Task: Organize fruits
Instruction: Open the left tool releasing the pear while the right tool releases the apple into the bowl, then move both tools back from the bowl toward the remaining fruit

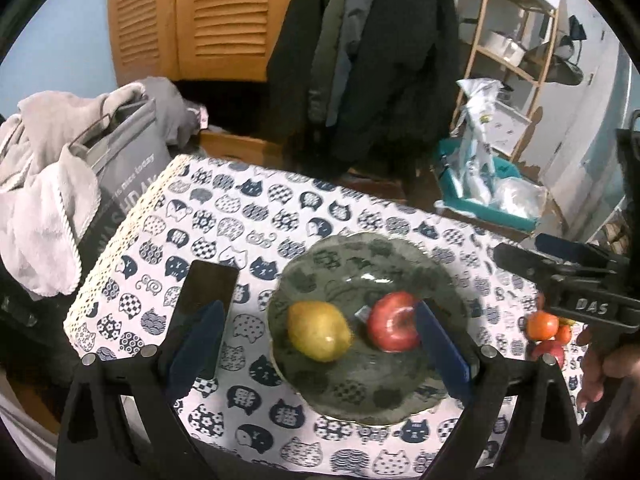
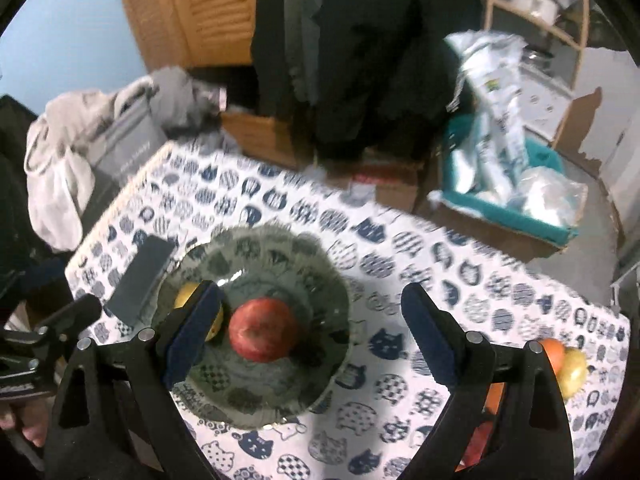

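Observation:
A clear glass plate (image 1: 360, 396) sits on the cat-print tablecloth and holds a yellow pear (image 1: 318, 330) and a red apple (image 1: 394, 322) side by side. My left gripper (image 1: 320, 308) hovers open above the plate, with nothing between its blue pads. In the right wrist view the apple (image 2: 264, 328) lies in the plate (image 2: 256, 400), and the pear (image 2: 186, 294) is half hidden behind one pad. My right gripper (image 2: 311, 294) is open and empty above them. A small pile of loose fruits (image 2: 568, 364) lies near the table's right edge.
A flat black slab (image 1: 208, 288) lies on the cloth left of the plate. A grey laundry bag with towels (image 1: 80, 184) stands off the table's left side. Behind the table are a teal bin (image 1: 488, 196), hanging dark coats and a wooden shelf.

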Action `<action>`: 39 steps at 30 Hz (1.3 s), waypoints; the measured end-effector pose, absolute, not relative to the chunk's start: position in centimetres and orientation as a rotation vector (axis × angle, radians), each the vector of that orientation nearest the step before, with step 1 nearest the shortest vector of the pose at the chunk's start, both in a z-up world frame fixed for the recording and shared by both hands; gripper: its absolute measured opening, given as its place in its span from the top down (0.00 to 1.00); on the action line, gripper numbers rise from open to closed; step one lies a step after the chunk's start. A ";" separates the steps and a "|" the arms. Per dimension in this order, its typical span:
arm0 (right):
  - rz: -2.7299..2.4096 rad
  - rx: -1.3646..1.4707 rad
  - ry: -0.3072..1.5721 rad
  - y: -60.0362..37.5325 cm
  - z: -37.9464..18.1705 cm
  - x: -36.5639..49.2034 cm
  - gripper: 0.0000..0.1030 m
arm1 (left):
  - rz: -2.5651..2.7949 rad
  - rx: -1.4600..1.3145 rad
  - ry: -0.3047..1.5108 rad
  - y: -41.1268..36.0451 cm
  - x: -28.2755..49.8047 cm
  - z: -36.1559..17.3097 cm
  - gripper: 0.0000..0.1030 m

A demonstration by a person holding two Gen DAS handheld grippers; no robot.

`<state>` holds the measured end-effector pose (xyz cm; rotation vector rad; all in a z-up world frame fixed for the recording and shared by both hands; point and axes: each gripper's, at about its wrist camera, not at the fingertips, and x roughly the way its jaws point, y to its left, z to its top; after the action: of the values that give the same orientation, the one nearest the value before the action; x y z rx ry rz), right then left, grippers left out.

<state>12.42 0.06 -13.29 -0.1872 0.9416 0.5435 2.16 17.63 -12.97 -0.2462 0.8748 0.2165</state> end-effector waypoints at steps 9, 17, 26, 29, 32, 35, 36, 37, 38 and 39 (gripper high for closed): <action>0.489 -0.134 0.834 -5.8 -7.8 9.9 0.11 | 0.150 -0.194 0.817 13.9 1.5 -9.6 0.06; 0.455 -0.111 0.759 -10.0 -4.9 7.4 0.11 | 0.099 -0.174 0.777 11.2 1.0 -7.2 0.06; 0.405 -0.084 0.743 -14.4 -3.9 6.0 0.11 | 0.037 -0.145 0.757 7.5 1.6 -5.7 0.06; 0.381 -0.070 0.748 -16.1 -4.0 5.6 0.11 | 0.016 -0.118 0.761 6.1 2.1 -5.6 0.06; 0.358 -0.063 0.748 -17.6 -4.1 5.0 0.11 | -0.011 -0.099 0.764 4.7 2.4 -5.7 0.06; 0.333 -0.060 0.747 -19.1 -4.3 4.5 0.11 | -0.035 -0.084 0.776 3.4 2.6 -5.7 0.06; 0.327 -0.058 0.749 -19.4 -4.4 4.4 0.11 | -0.038 -0.081 0.777 3.2 2.6 -5.7 0.06; 0.320 -0.054 0.754 -20.0 -4.5 4.4 0.11 | -0.040 -0.077 0.780 2.8 2.7 -5.7 0.06; 0.315 -0.053 0.757 -20.4 -4.7 4.3 0.11 | -0.047 -0.076 0.783 2.4 2.8 -5.7 0.06; 0.309 -0.053 0.760 -20.7 -4.9 4.3 0.11 | -0.057 -0.076 0.784 2.1 2.9 -5.7 0.06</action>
<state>4.29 -20.66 -4.85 -0.0525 0.7597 0.3087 2.86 2.10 -5.74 -0.0764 0.7843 -0.0566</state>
